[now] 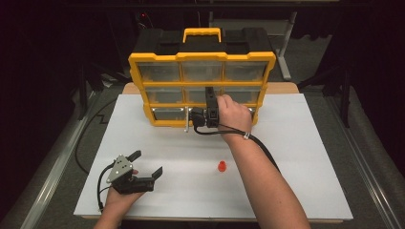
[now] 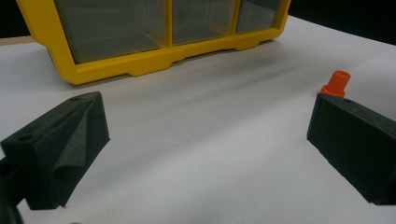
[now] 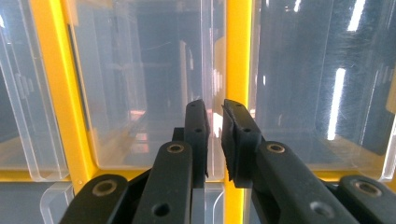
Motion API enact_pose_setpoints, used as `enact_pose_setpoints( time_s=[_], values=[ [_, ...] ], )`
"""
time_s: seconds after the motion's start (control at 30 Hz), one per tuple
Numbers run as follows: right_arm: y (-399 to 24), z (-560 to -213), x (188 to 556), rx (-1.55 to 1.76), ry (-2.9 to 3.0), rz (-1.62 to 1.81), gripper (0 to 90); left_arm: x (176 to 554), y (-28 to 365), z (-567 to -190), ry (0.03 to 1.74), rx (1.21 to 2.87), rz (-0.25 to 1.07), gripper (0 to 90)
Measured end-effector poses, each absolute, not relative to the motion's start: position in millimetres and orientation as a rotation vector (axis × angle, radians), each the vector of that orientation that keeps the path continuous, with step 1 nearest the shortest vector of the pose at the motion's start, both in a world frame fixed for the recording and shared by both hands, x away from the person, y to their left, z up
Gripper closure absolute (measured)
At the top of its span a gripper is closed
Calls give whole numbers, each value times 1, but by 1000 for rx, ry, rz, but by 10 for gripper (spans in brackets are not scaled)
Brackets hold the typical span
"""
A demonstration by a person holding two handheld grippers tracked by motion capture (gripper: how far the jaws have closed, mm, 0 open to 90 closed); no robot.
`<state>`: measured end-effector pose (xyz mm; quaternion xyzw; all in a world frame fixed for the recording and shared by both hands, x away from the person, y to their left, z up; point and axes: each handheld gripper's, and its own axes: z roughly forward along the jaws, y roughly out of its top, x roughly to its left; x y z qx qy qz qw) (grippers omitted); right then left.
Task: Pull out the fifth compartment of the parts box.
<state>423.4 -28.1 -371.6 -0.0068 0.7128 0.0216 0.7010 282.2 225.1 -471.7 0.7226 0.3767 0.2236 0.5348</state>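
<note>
A yellow and black drawer organizer [image 1: 203, 56] stands upright at the back of the white table, its clear drawers facing me. My right gripper [image 1: 209, 91] is up against the middle column of drawers. In the right gripper view its jaws [image 3: 214, 112] are pinched on a thin clear plastic lip of a clear drawer [image 3: 154, 84], beside a yellow divider [image 3: 238, 56]. My left gripper [image 1: 148, 162] rests near the table's front left, held in a hand, jaws wide apart with nothing between them [image 2: 205, 116]. A small orange plug [image 1: 221, 166] stands on the table, just past the right jaw in the left gripper view [image 2: 337, 83].
The white table top [image 1: 296, 157] is bordered by dark floor and metal rails on both sides. A cable [image 1: 260, 145] trails from the right gripper along the forearm. The organizer's yellow base [image 2: 140, 65] sits a short way beyond the left gripper.
</note>
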Motion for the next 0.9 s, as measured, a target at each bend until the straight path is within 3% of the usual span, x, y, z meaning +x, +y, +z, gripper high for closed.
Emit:
enact_pose_setpoints(
  time_s=[0.9],
  values=[
    [-33, -370, 399, -20, 1598, 73, 815, 282, 226, -471, 907, 1714, 539, 1]
  ],
)
